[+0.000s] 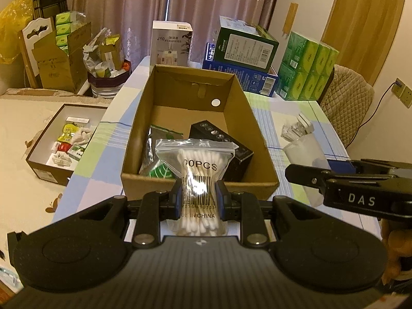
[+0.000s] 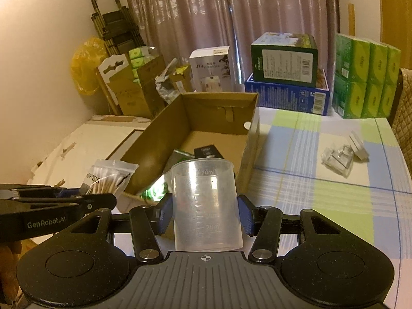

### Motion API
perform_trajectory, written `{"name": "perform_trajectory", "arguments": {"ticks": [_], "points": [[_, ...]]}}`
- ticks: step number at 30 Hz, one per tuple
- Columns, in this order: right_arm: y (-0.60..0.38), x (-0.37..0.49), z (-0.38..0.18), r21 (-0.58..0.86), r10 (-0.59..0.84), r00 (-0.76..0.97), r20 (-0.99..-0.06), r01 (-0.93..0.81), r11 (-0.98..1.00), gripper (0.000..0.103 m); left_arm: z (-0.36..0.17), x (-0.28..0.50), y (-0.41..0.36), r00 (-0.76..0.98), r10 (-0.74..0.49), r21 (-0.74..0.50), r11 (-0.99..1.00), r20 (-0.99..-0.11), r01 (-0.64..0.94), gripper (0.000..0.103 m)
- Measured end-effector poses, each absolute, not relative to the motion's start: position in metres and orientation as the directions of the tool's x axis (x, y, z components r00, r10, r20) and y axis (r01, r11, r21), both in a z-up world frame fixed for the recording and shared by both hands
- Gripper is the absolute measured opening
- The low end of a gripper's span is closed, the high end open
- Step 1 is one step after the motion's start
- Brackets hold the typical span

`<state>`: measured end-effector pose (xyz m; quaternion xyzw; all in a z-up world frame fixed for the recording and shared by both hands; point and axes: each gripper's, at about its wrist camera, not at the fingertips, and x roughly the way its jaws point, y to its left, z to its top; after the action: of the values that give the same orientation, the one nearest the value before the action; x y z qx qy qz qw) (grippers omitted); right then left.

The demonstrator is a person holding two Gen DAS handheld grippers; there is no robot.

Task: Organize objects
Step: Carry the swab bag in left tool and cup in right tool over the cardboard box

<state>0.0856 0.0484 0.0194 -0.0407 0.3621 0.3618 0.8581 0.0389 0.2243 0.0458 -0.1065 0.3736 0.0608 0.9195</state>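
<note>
Left wrist view: our left gripper [image 1: 198, 198] is clamped on one bag of cotton swabs [image 1: 197, 177], held just before the near wall of the cardboard box [image 1: 180, 97] on the checked counter [image 1: 267, 118]; curtains far. Only here: a second open box [image 1: 45, 154] on the bed, left.

Right wrist view: our right gripper [image 2: 204, 213] grips one clear measuring cup [image 2: 206, 203], near the box's near right corner. One clear packet [image 2: 337, 161] lies right.

Behind the table I see pink curtains [image 1: 159, 2], a white humidifier box [image 1: 171, 43], stacked green tissue packs [image 1: 307, 67] (wrapped), and a yellow bag [image 2: 86, 68] by the wall.
</note>
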Motion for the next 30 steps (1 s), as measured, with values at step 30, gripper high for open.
{"name": "perform_trajectory", "arguments": {"ticks": [30], "points": [[0.082, 0.147, -0.001, 0.26, 0.579, 0.46, -0.673, -0.586, 0.767, 0.05, 0.032, 0.113, 0.283, 0.7, 0.06, -0.143, 0.963, -0.712, -0.228, 0.056]]}}
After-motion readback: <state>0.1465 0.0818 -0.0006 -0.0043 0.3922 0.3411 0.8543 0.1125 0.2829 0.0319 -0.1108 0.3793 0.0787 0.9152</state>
